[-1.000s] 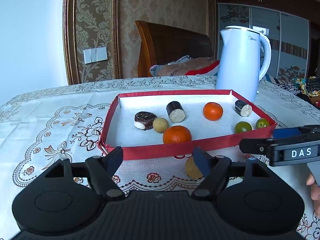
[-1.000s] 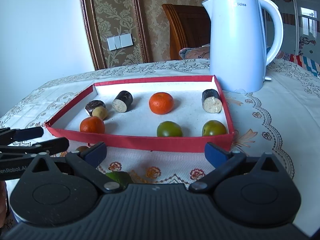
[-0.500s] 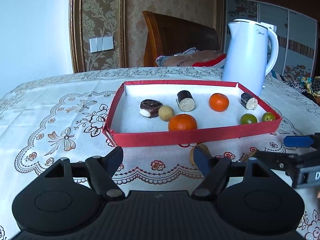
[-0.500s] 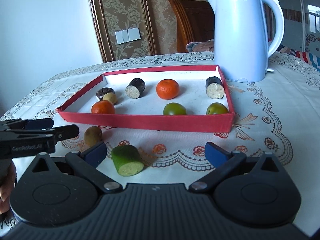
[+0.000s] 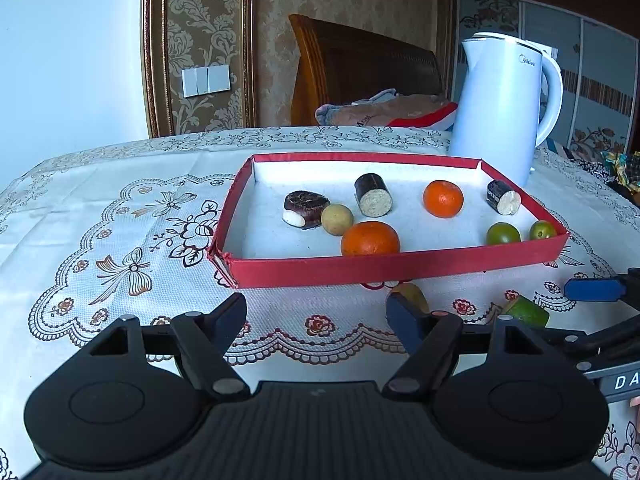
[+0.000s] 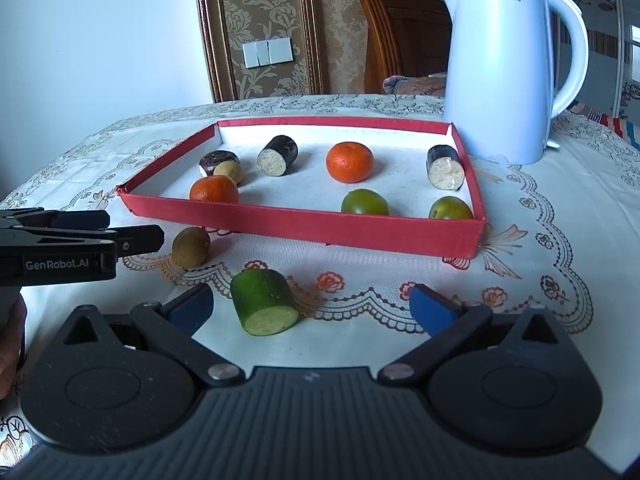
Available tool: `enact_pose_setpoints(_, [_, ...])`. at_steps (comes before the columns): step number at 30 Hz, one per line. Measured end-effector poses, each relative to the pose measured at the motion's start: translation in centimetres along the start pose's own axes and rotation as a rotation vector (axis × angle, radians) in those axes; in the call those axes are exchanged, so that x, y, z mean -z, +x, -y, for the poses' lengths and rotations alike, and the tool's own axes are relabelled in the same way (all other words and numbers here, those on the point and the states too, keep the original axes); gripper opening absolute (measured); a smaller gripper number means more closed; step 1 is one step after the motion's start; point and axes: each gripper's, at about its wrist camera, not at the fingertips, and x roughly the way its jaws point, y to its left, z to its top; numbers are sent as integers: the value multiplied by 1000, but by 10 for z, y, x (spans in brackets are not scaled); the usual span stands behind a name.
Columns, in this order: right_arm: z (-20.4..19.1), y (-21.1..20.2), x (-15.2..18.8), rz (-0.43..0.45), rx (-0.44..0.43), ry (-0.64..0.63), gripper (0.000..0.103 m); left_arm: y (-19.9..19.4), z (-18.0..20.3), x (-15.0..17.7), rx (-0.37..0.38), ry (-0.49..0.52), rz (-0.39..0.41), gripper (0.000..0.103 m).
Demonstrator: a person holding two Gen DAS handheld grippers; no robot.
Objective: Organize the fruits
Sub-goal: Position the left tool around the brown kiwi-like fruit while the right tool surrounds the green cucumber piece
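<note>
A red tray point(image 5: 384, 268) point(image 6: 304, 226) on the table holds two oranges point(image 5: 370, 239) point(image 6: 349, 161), two green fruits point(image 6: 364, 203), dark cut pieces point(image 5: 373, 200) and a small yellow fruit point(image 5: 337, 219). In front of the tray lie a brown kiwi point(image 6: 191, 246) point(image 5: 412, 295) and a green cucumber piece point(image 6: 264, 302) point(image 5: 528, 311). My left gripper point(image 5: 316, 318) is open and empty, near the kiwi. My right gripper point(image 6: 312, 306) is open and empty, with the cucumber piece between its fingers' reach. The left gripper also shows in the right wrist view point(image 6: 120, 232).
A white electric kettle point(image 5: 502, 106) point(image 6: 508, 60) stands behind the tray's right corner. A lace-patterned tablecloth point(image 5: 120, 240) covers the table. A wooden chair point(image 5: 360, 76) with clothes on it stands behind the table.
Both grippers have drawn back from the tray. The kiwi and the cucumber piece in front of the tray have come into fuller view.
</note>
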Motion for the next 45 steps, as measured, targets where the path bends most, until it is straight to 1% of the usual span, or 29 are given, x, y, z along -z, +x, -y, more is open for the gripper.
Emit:
enact_pose_setpoints(8, [-11, 11, -1, -59, 69, -53, 103, 1, 1, 0, 4, 5, -6, 77])
enact_pose_setpoints(11, [-12, 11, 0, -57, 76, -62, 103, 0, 2, 1, 18, 10, -4, 77])
enact_pose_setpoints(14, [-12, 11, 0, -52, 78, -61, 103, 2, 2, 1, 14, 10, -11, 77])
enact_pose_setpoints(16, [-13, 9, 1, -42, 70, -67, 95, 3, 0, 0, 14, 0, -21, 77])
enact_pose_setpoints(19, [-14, 8, 1, -36, 61, -74, 89, 4, -2, 0, 17, -12, -27, 77])
enact_pose_setpoints(23, [-13, 7, 0, -27, 63, -64, 84, 1, 0, 0, 27, -2, -13, 77])
enact_pose_setpoints(24, [-12, 6, 0, -23, 68, -57, 81, 0, 1, 1, 32, 2, -7, 77])
enact_pose_setpoints(25, [-11, 5, -1, -20, 72, -50, 81, -1, 3, 1, 37, 7, 1, 77])
enact_pose_setpoints(26, [-10, 5, 0, -18, 94, -41, 82, -2, 4, 1, 40, 11, 6, 77])
enact_pose_setpoints(28, [-6, 3, -1, -1, 133, -14, 91, -4, 6, 1, 43, 21, 16, 77])
enact_pose_setpoints(29, [-3, 1, -1, 12, 150, 0, 93, -4, 7, 1, 45, 21, 20, 77])
enact_pose_setpoints(30, [0, 0, -2, 21, 170, 13, 101, -5, 7, 0, 47, 18, 25, 77])
enact_pose_setpoints(31, [3, -1, -2, 26, 181, 28, 103, -5, 7, 0, 50, 14, 29, 77])
enact_pose_setpoints(34, [7, 3, -2, -4, 143, 32, 103, -2, 11, -2, 61, 7, 26, 77])
enact_pose_setpoints(39, [5, 4, -2, -10, 143, 18, 103, 8, 23, -3, 34, 50, -8, 77])
enact_pose_setpoints(45, [4, 6, -1, -34, 138, 14, 103, 13, 26, -5, 50, 32, -34, 80])
